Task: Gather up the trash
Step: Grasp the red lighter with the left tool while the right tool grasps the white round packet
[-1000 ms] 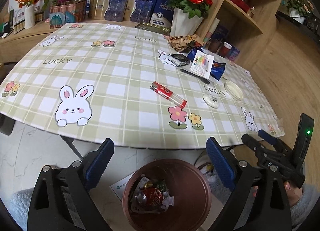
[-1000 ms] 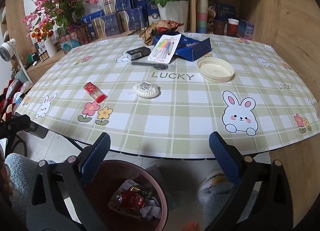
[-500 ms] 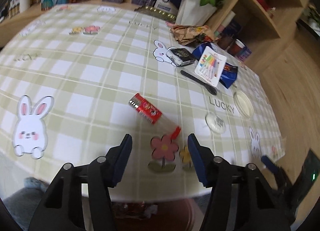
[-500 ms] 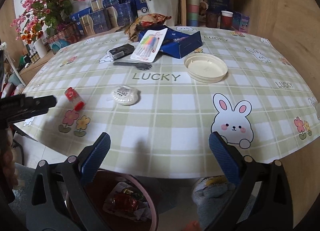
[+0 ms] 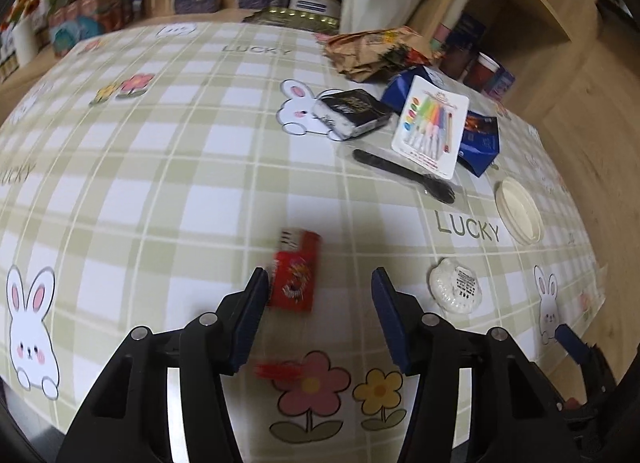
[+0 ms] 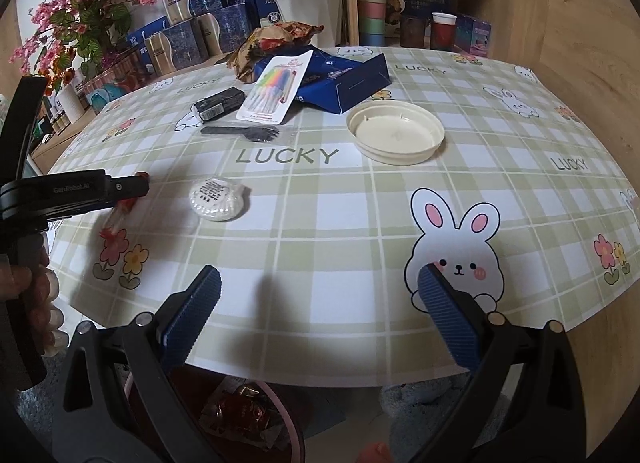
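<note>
A red-labelled clear tube (image 5: pixel 295 277) with a red cap lies on the checked tablecloth (image 5: pixel 168 167), blurred. It sits between the fingers of my left gripper (image 5: pixel 320 283), close against the left pad, with a gap to the right pad. The jaws are closing. In the right wrist view a left finger (image 6: pixel 128 186) hangs over the tube (image 6: pixel 120 215). My right gripper (image 6: pixel 320 275) is wide open over the table's near edge with nothing in it. Below the edge is the brown bin (image 6: pixel 294 419) with wrappers inside.
On the table lie a white round packet (image 5: pixel 456 287), a cream lid (image 5: pixel 518 211), a black fork (image 5: pixel 404 177), a black pack (image 5: pixel 352 111), a candle card (image 5: pixel 432 127) on a blue box (image 5: pixel 480 137) and a crumpled paper bag (image 5: pixel 376 51). Boxes, flower pots and shelves line the back.
My left gripper moved from above the bin out over the table to the red tube, and its jaws narrowed around it. My right gripper edged slightly forward, still open.
</note>
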Tool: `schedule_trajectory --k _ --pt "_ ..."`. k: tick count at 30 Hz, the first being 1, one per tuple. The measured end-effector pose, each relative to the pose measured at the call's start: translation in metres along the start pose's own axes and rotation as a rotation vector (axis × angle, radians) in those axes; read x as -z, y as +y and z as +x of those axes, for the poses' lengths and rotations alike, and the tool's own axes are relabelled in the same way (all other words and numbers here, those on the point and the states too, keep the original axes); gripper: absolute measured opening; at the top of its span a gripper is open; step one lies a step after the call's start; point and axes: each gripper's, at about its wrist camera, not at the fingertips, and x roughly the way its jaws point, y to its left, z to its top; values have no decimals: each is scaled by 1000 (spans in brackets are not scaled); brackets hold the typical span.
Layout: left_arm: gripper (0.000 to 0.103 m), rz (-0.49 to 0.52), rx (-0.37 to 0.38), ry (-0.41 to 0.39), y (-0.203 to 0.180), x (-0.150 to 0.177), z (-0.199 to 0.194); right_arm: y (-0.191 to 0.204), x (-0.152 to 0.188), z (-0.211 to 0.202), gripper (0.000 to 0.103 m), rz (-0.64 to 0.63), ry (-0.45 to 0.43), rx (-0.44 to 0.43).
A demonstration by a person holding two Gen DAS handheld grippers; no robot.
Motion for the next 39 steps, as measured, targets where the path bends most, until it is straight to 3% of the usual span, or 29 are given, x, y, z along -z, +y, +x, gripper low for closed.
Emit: schedule_trajectory --k 6,11,17,20,27,34,39 --pt "42 145 -50 -16 -11 9 1 -1 -4 6 97 7 15 -33" --pt "22 233 -103 -24 -10 14 0 5 -13 11 97 -29 24 -77" --pt "22 190 -56 -38 1 16 -5 21 -26 21 96 -118 56 -146" --pt "22 161 -35 -48 7 17 -11 30 -34 30 82 -165 84 -183" --pt "22 132 -5 -86 19 18 -32 47 -50 54 68 -222 147 -243" --pt "22 80 33 -98 28 17 -45 70 -59 67 64 -318 162 -239" --pt "22 63 58 -112 30 18 -55 76 -62 70 51 -357 167 -222"
